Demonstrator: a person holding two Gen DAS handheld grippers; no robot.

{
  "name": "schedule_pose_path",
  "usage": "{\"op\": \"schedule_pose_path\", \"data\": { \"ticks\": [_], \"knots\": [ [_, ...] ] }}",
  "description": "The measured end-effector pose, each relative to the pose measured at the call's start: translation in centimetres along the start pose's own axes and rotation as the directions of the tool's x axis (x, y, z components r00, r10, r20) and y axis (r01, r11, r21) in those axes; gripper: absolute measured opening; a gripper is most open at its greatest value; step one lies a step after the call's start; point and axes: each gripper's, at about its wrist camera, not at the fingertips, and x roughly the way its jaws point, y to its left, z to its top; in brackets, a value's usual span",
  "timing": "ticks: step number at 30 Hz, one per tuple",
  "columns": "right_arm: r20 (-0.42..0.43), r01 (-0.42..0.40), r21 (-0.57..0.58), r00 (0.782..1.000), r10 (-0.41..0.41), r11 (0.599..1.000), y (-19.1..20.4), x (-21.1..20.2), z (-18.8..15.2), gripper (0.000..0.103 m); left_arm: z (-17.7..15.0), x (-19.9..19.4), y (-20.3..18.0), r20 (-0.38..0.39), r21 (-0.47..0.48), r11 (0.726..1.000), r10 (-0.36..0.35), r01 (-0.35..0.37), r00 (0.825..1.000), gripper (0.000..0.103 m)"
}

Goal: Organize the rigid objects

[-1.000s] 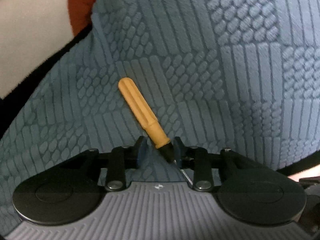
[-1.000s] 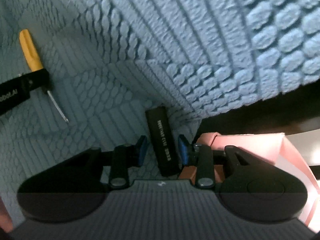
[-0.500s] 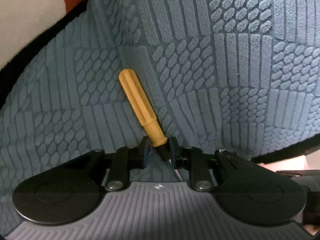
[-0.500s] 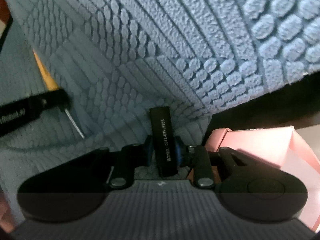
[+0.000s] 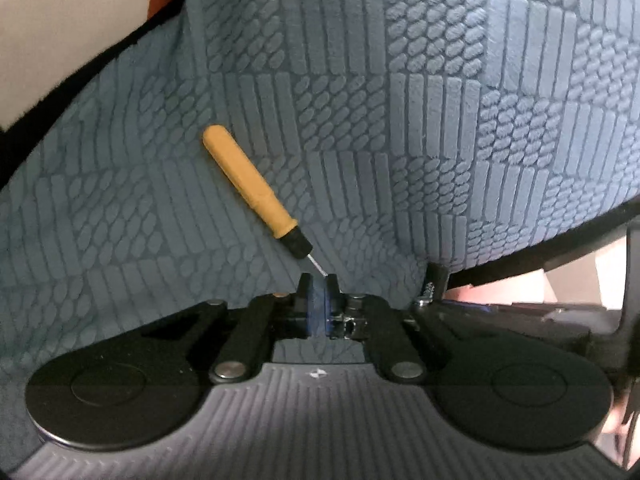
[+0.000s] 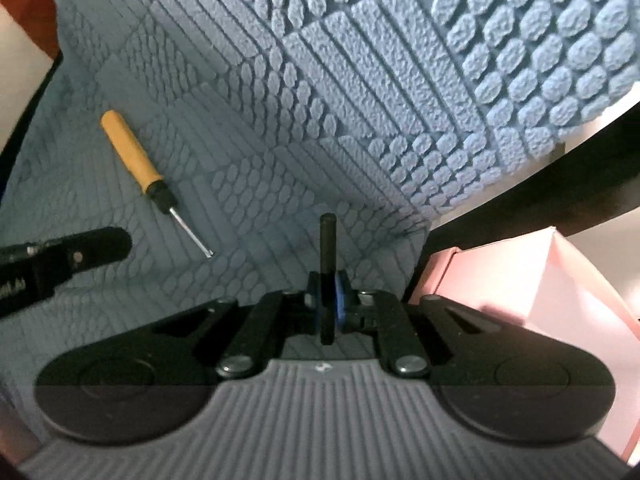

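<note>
The right claw (image 6: 328,282) squeezed the black stick (image 6: 327,240) and needed a slow lift, while the closed left claw (image 5: 319,285) held nothing.

a screwdriver (image 5: 250,188) with an orange-yellow handle, a black collar and a thin metal shaft lies flat on blue textured fabric, left of centre in both views, handle toward the upper left, tip toward the lower right. a flat black bar (image 6: 327,264) stands edge-on at lower centre of the right wrist view, running up the frame.
</note>
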Motion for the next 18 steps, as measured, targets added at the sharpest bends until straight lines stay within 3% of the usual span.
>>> {"op": "schedule_pose_path", "data": {
  "ticks": [3, 6, 9, 10, 11, 12, 18],
  "knots": [
    [0.021, 0.011, 0.034, 1.000, -0.012, 0.999, -0.5, -1.1, -0.6, 0.013, -0.4, -0.3, 1.0, -0.013, -0.016, 0.999, -0.038, 0.038, 0.999, 0.008],
    [0.029, -0.023, 0.052, 0.999, 0.021, 0.998, -0.2, -1.7, -1.0, 0.013, -0.4, 1.1, 0.6, -0.036, -0.001, 1.000, -0.003, 0.003, 0.999, 0.012],
    [0.022, -0.006, 0.031, 1.000, 0.005, 0.999, 0.8, -1.2, -0.8, 0.013, -0.2, 1.7, 1.2, -0.046, -0.076, 0.997, -0.017, 0.014, 0.999, 0.033],
    [0.022, -0.001, 0.036, 1.000, 0.001, 0.999, 0.8, -1.2, -0.7, 0.023, -0.2, 1.9, 1.6, -0.047, -0.115, 0.993, -0.030, 0.024, 0.998, 0.036],
    [0.022, 0.000, 0.049, 1.000, -0.001, 0.999, 0.7, -0.8, -0.6, 0.035, -0.1, 2.3, 1.8, -0.050, -0.143, 0.989, -0.036, 0.029, 0.998, 0.037],
    [0.025, 0.006, 0.062, 1.000, -0.007, 0.998, 0.8, -0.7, -0.6, 0.040, -0.1, 2.6, 1.8, -0.053, -0.159, 0.987, -0.040, 0.032, 0.998, 0.037],
    [0.004, 0.046, 0.068, 0.999, -0.047, 0.997, 1.0, 0.0, 0.0, 0.041, 0.0, 3.8, 1.0, -0.031, -0.171, 0.985, -0.008, 0.003, 0.999, 0.037]
  ]
}}
